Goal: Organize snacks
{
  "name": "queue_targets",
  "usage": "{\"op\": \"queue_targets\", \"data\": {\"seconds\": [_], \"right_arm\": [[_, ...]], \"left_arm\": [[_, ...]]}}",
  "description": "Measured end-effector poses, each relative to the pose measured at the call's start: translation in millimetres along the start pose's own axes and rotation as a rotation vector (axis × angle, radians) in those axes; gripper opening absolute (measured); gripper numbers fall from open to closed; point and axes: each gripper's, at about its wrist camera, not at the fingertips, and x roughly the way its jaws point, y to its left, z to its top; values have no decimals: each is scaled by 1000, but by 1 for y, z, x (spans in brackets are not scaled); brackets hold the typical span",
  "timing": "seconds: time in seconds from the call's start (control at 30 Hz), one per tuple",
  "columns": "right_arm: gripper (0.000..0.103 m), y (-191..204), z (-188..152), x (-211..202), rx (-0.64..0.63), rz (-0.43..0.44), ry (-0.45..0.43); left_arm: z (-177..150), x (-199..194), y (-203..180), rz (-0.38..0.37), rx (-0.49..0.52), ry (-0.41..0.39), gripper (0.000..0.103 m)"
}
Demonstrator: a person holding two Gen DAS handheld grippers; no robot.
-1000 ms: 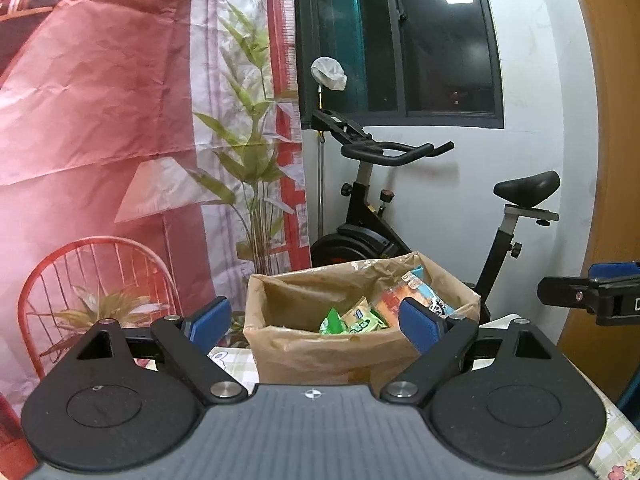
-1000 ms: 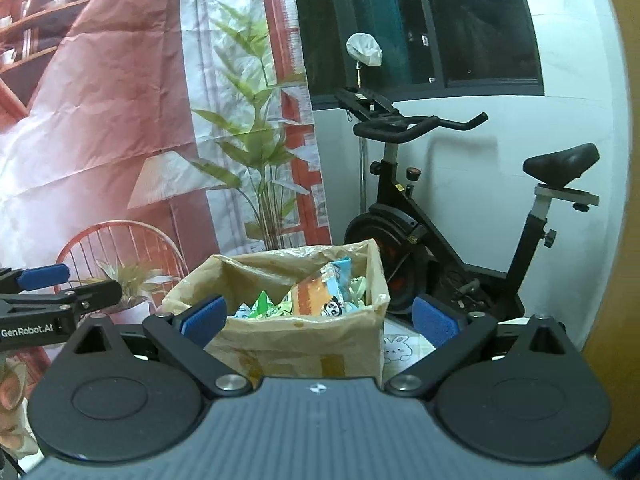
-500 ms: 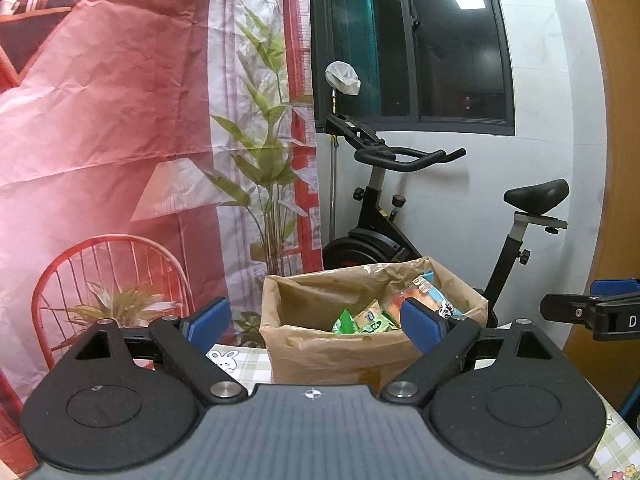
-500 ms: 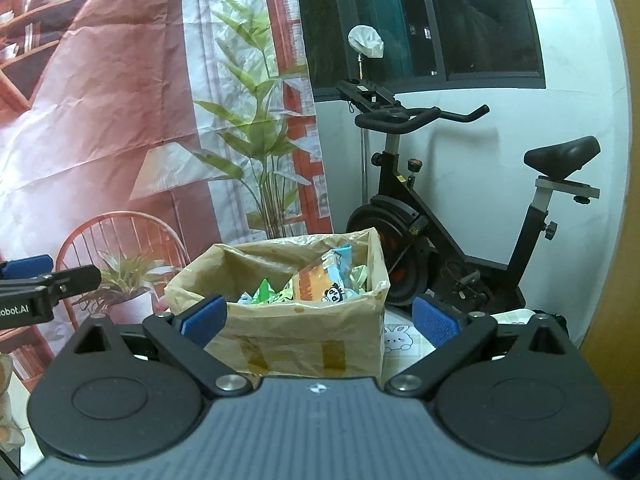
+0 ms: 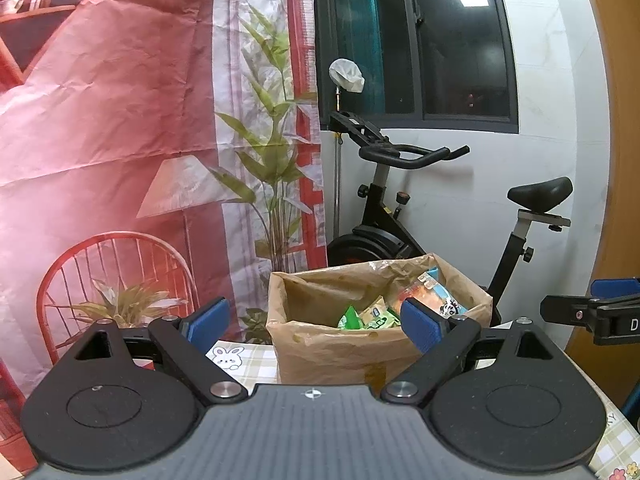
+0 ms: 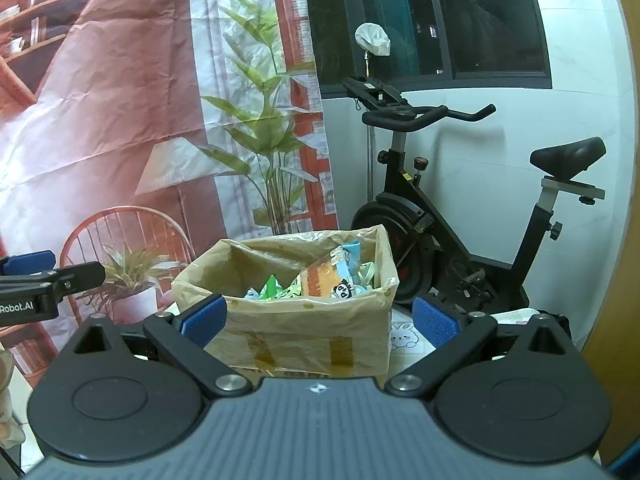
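Note:
A brown paper-lined box (image 5: pixel 320 344) (image 6: pixel 304 332) stands on the checked tablecloth (image 5: pixel 240 364) ahead of both grippers. Several snack packets lie in it, among them an orange and blue packet (image 5: pixel 436 300) (image 6: pixel 336 276) and green packets (image 5: pixel 352 318) (image 6: pixel 272 286). My left gripper (image 5: pixel 314 320) is open with nothing between its blue pads, in front of the box. My right gripper (image 6: pixel 318 320) is open too and holds nothing. Each gripper's side shows at the edge of the other's view: the right one (image 5: pixel 592 312), the left one (image 6: pixel 44 280).
A black exercise bike (image 5: pixel 404 208) (image 6: pixel 448 216) stands behind the table by a white wall and dark window. A printed backdrop (image 5: pixel 120 140) with a red chair and plants hangs at left. A wooden panel (image 5: pixel 624 160) borders the right.
Both grippers have drawn back and tilted up slightly, so the box sits lower and smaller in the views. The jaws have stayed open and nothing was picked up.

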Motion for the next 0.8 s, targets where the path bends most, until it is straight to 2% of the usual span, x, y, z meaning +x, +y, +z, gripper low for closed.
{"op": "queue_targets", "data": {"seconds": [0.8], "right_arm": [[101, 3, 1, -4, -10, 3, -5]], "left_arm": [[0, -3, 2, 11, -18, 8, 94]]}}
